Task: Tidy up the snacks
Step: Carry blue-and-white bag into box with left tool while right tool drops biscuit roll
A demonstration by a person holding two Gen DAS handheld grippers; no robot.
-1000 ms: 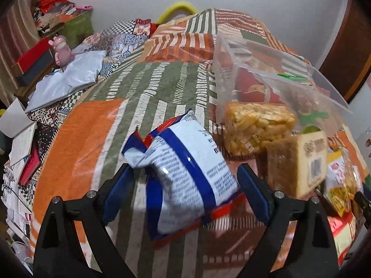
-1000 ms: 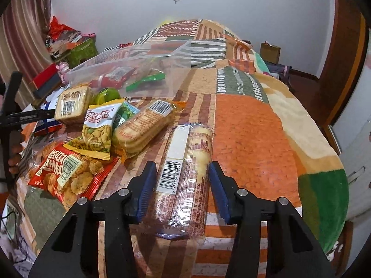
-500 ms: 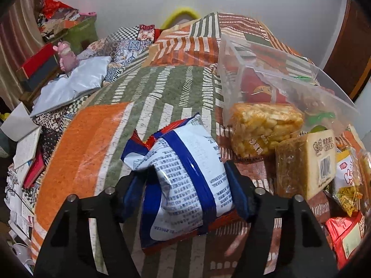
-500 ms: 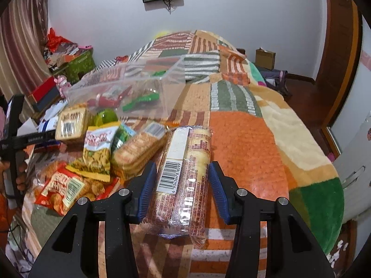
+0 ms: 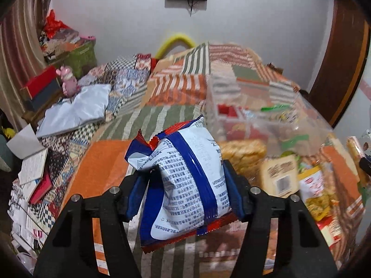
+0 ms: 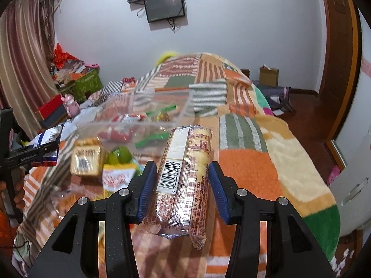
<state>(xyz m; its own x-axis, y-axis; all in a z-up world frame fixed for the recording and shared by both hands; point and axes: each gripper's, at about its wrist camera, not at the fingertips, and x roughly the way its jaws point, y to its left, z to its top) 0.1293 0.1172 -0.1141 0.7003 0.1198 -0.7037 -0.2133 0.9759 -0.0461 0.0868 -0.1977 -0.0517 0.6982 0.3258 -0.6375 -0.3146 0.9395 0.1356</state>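
Above the patchwork bedspread (image 6: pixel 250 169), the left gripper (image 5: pixel 183 191), jaws just closed, pinches a blue-and-white snack bag (image 5: pixel 185 185); the right gripper (image 6: pixel 179 191) clamps a biscuit sleeve (image 6: pixel 185 178). Carry both level over the clear bin (image 6: pixel 185 108); release low, since the bag's grip looks soft, perhaps slipping.

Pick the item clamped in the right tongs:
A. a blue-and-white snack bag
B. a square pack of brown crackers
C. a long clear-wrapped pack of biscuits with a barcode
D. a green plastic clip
C: the right tongs are shut on the long pack of biscuits, its barcode facing the camera, lifted off the patchwork blanket.
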